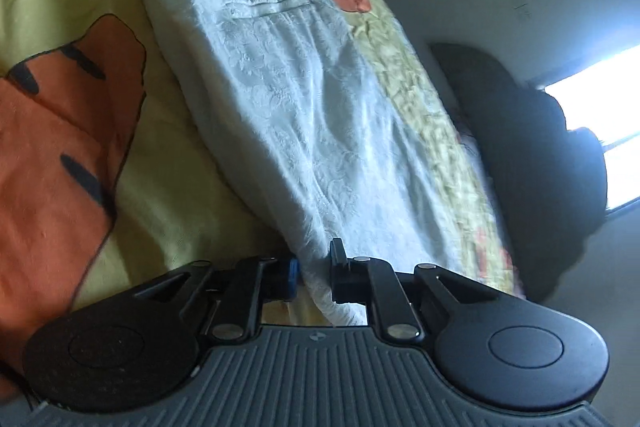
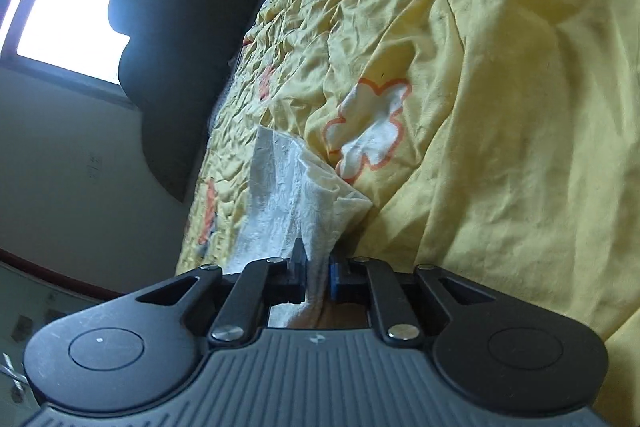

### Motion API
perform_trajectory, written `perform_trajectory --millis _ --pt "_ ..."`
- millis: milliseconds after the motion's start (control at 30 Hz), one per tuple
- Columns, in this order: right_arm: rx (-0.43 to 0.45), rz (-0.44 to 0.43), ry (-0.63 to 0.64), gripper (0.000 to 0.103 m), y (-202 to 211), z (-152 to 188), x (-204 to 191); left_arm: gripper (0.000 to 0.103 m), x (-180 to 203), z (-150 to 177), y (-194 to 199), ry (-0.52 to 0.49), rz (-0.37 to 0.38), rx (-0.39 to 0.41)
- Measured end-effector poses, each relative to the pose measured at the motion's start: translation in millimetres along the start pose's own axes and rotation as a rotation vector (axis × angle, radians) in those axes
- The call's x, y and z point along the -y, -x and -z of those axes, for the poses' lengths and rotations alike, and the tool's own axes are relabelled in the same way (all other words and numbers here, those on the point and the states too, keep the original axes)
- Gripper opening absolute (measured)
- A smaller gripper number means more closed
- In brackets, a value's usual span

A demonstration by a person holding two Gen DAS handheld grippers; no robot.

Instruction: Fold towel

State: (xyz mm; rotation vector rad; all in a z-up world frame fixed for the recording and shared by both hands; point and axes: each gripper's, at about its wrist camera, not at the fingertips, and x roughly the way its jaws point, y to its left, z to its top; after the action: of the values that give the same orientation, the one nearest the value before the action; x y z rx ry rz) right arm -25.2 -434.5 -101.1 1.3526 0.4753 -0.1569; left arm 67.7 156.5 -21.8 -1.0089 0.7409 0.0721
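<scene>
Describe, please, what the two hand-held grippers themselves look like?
Both match: the left hand-held gripper and right hand-held gripper have a grey ribbed body, black linkage arms with silver rivets, round black discs at each side, and black fingers with one blue pad.

Open passage noted over the yellow bedspread point(image 2: 500, 107) on all sides of the white towel point(image 1: 280, 87). Rumpled folds of bedspread rose just beside the towel's corner in the right wrist view. Dark headboard point(image 2: 192, 47) blocked the far edge, well apart from the towel.
</scene>
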Motion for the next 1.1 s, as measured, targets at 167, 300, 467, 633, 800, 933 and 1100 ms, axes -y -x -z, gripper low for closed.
perform_trajectory --millis 167,300,467,633,800,933,1100 --pt "-0.007 -0.028 -0.02 0.013 3 -1 10 0.034 -25 -25 28 0.177 -0.032 0.148" --pt "-0.003 -0.03 -0.032 0.013 5 -2 15 0.053 -40 -65 37 0.208 -0.075 0.266" --pt "-0.002 -0.035 -0.049 0.013 4 -1 14 0.062 -58 -110 23 0.243 -0.011 0.283" --pt "0.024 -0.004 -0.003 0.011 3 -1 -5 0.009 -41 -112 27 0.092 -0.166 0.338" --pt "0.032 -0.056 0.05 0.01 27 -7 -35 0.009 -19 -107 66 0.023 -0.146 0.342" --pt "-0.005 -0.023 0.035 0.01 33 -4 -18 0.009 -42 -104 75 0.04 -0.184 0.288" --pt "-0.016 -0.014 -0.043 0.01 18 4 14 0.013 -56 -96 53 -0.042 -0.23 0.279"
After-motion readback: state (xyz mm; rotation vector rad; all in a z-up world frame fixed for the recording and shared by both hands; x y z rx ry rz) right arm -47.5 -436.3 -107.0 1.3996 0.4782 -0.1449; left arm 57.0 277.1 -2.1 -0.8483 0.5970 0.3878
